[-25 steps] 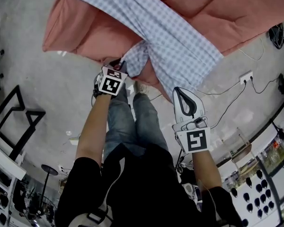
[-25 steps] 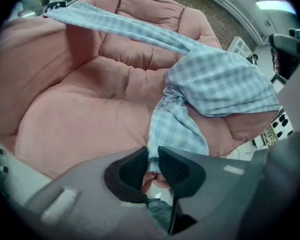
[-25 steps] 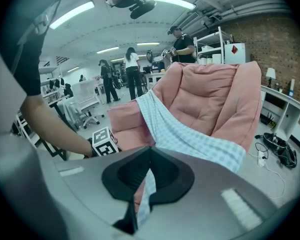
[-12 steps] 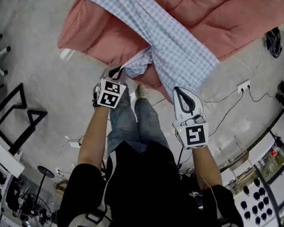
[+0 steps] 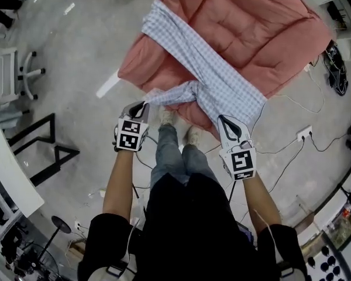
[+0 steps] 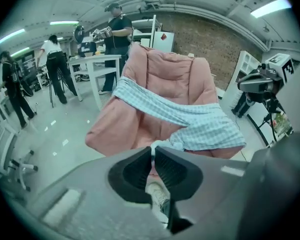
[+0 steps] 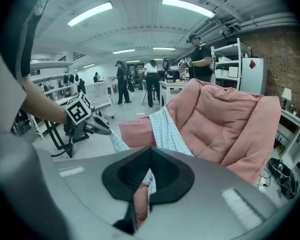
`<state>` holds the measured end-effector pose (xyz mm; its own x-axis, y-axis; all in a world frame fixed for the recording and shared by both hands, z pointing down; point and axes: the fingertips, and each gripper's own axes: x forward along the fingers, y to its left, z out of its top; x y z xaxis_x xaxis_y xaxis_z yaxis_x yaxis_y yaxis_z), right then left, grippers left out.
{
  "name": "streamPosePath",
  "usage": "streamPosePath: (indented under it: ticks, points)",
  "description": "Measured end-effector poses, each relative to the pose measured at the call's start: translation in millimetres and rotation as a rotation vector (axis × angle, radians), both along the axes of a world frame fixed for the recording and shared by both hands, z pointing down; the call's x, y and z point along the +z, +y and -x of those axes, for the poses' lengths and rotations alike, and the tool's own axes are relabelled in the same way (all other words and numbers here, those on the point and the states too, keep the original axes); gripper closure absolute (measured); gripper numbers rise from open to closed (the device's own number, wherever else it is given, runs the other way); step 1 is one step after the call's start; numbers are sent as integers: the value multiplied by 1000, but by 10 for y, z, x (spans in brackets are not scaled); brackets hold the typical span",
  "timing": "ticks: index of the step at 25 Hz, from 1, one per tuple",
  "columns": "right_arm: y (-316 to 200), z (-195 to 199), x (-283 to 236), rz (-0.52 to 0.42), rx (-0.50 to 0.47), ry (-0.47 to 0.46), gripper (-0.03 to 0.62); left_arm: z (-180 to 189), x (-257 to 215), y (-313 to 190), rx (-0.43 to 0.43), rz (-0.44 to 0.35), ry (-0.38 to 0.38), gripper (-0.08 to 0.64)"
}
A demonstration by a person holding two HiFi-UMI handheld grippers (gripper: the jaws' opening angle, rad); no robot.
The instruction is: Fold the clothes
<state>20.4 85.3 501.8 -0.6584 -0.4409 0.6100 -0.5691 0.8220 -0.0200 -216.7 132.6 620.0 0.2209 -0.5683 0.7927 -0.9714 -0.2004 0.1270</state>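
Observation:
A blue checked garment (image 5: 216, 75) lies slantwise across a big pink cushion (image 5: 251, 34) on the floor. My left gripper (image 5: 141, 105) is shut on the garment's near left corner, and a bunched strip of cloth runs from its tips back to the cushion. In the left gripper view the jaws (image 6: 153, 150) meet with white checked cloth (image 6: 190, 119) pinched at their tip. My right gripper (image 5: 224, 120) is shut on the garment's near hem. In the right gripper view its jaws (image 7: 150, 151) are closed with cloth (image 7: 165, 129) showing behind them, and the left gripper (image 7: 102, 129) is to the left.
The person's shoes (image 5: 167, 117) stand just before the cushion. A white office chair (image 5: 17, 75) and a black frame (image 5: 41, 151) are at the left. Cables and a power socket (image 5: 304, 132) lie at the right. People (image 6: 117, 29) stand by tables behind the cushion.
Both grippers have risen, the left one more. The garment's near left corner has been drawn out leftward off the cushion. The head view has drawn back and shows more floor.

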Motion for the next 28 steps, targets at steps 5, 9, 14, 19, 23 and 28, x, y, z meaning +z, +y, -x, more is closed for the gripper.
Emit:
streamPosePath:
  ticks: [5, 9, 14, 19, 23, 28]
  points:
    - [-25, 256, -253, -16, -36, -19, 588, 478, -519, -13, -16, -38, -72, 534]
    - [-113, 494, -484, -35, -61, -51, 588, 858, -953, -55, -42, -70, -103, 535]
    - [-122, 952, -700, -61, -112, -57, 588, 1403, -1319, -91, -42, -78, -116, 535]
    - [-154, 1372, -671, -71, -90, -14, 588, 2061, -1467, -254, -19, -98, -102, 535]
    - [-255, 1727, -535, -52, -9, 33, 588, 2387, -1605, -549, 95, -117, -64, 535]
    - [-183, 2463, -581, -37, 114, 35, 586, 2752, -1758, -885, 307, -131, -47, 535]
